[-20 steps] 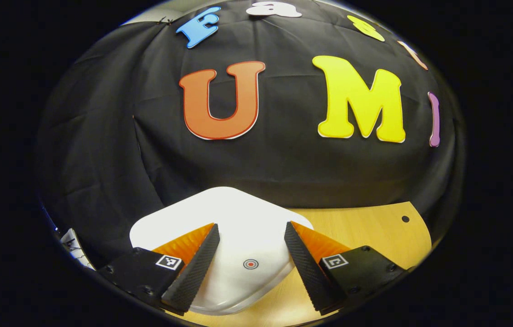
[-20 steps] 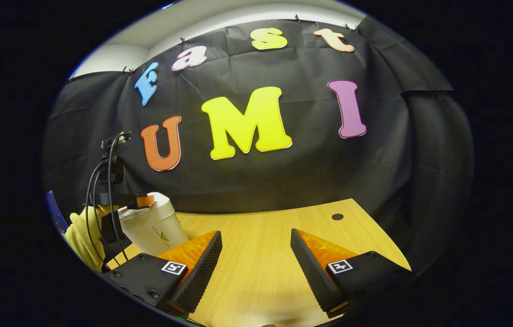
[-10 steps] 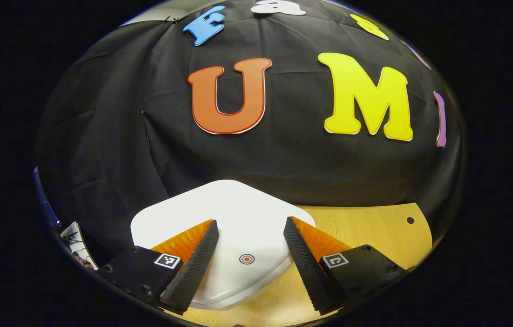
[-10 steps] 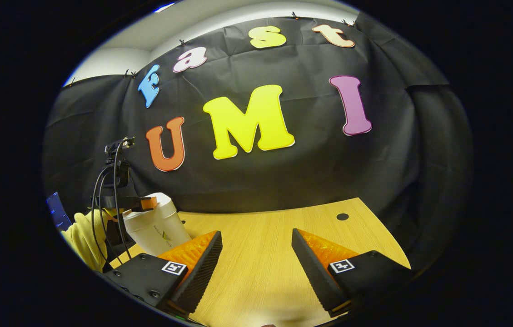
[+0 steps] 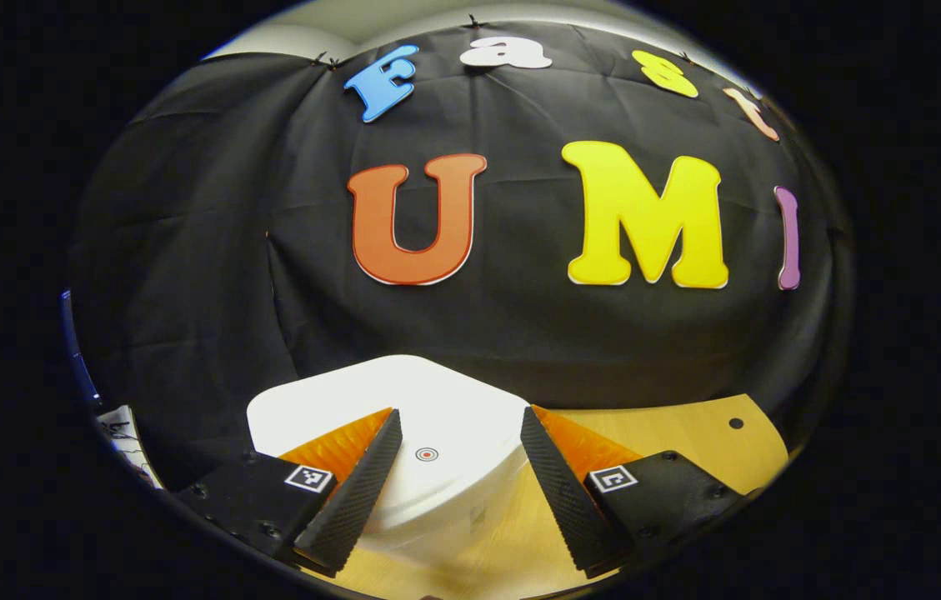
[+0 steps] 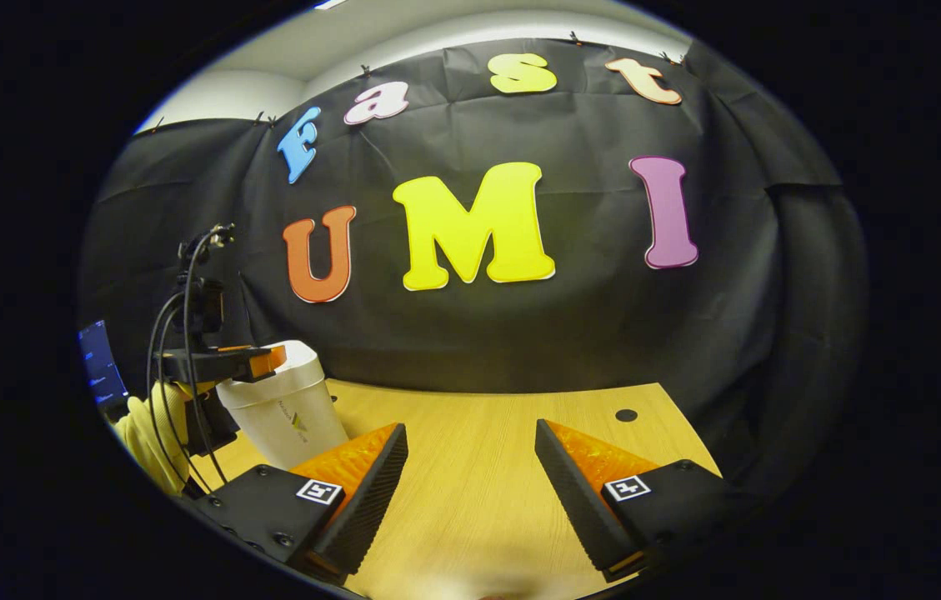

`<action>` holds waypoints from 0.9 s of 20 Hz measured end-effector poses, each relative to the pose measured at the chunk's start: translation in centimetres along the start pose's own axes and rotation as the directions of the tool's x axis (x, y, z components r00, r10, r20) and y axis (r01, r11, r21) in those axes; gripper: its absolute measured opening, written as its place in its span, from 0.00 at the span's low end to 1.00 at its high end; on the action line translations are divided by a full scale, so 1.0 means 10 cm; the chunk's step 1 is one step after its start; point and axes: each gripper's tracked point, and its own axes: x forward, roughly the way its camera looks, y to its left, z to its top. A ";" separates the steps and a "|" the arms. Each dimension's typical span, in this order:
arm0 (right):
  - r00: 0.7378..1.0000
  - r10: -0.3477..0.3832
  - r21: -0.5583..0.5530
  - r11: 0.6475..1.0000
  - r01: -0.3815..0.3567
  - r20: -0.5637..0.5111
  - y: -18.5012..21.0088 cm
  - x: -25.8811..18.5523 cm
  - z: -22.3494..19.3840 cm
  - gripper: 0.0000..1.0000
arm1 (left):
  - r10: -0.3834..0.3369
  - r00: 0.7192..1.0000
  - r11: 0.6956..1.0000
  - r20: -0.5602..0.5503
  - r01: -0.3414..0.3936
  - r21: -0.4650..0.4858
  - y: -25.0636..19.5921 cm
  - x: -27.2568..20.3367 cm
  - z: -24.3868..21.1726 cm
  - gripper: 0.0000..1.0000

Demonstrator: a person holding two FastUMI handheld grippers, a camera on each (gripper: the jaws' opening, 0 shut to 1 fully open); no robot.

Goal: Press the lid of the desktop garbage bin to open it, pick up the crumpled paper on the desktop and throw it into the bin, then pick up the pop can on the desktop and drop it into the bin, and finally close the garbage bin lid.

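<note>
Two fingers of the left gripper (image 5: 457,475) stand wide apart, holding nothing, poised over the white bin (image 5: 437,442). Between them, on the shut lid (image 5: 328,400), sits a small red ring mark (image 5: 427,454). The bin stands on the wooden table (image 5: 678,425), near the black cloth wall.

Farther right, the right gripper (image 6: 470,492) is also spread wide and empty over bare table. Its view shows the bin at left with a small logo (image 6: 297,421) too blurred to read, the left gripper's tips above the lid, and a yellow sleeve (image 6: 145,433) behind it.
</note>
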 end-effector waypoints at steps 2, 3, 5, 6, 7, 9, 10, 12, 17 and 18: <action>1.000 0.001 -0.012 1.000 -0.001 0.018 0.02 -0.03 0.05 0.98 | -0.036 0.999 0.999 0.033 0.036 -0.024 -0.17 -0.20 0.02 0.95; 1.000 -0.007 -0.016 1.000 0.008 0.028 0.01 -0.04 0.07 0.98 | -0.057 0.997 0.998 0.050 0.059 -0.028 -0.27 -0.29 0.03 0.95; 0.999 -0.024 -0.022 0.999 0.025 0.045 0.01 -0.07 0.11 0.98 | -0.101 0.991 0.994 0.085 0.103 -0.023 -0.45 -0.49 0.07 0.95; 0.998 -0.038 -0.024 0.999 0.040 0.050 0.01 -0.08 0.13 0.98 | -0.124 0.988 0.992 0.096 0.126 -0.014 -0.54 -0.59 0.08 0.95; 0.997 -0.050 -0.028 0.998 0.052 0.057 0.00 -0.10 0.14 0.98 | -0.153 0.982 0.988 0.115 0.155 -0.005 -0.63 -0.69 0.12 0.95; 0.995 -0.075 -0.048 0.996 0.078 0.065 -0.02 -0.14 0.14 0.98 | -0.209 0.967 0.977 0.146 0.212 -0.001 -0.81 -0.86 0.20 0.95; 0.994 -0.089 -0.055 0.994 0.093 0.070 -0.03 -0.15 0.15 0.98 | -0.227 0.961 0.973 0.159 0.230 0.000 -0.85 -0.92 0.24 0.95; 0.992 -0.101 -0.059 0.993 0.106 0.081 -0.01 -0.19 0.17 0.98 | -0.265 0.948 0.963 0.177 0.269 0.004 -0.96 -1.06 0.28 0.95; 0.988 -0.121 -0.062 0.990 0.127 0.095 0.02 -0.20 0.17 0.95 | -0.297 0.934 0.953 0.200 0.303 -0.002 -1.01 -1.15 0.29 0.95; 0.988 -0.122 -0.064 0.990 0.128 0.092 0.03 -0.19 0.16 0.95 | -0.297 0.935 0.953 0.195 0.303 -0.001 -1.00 -1.15 0.25 0.95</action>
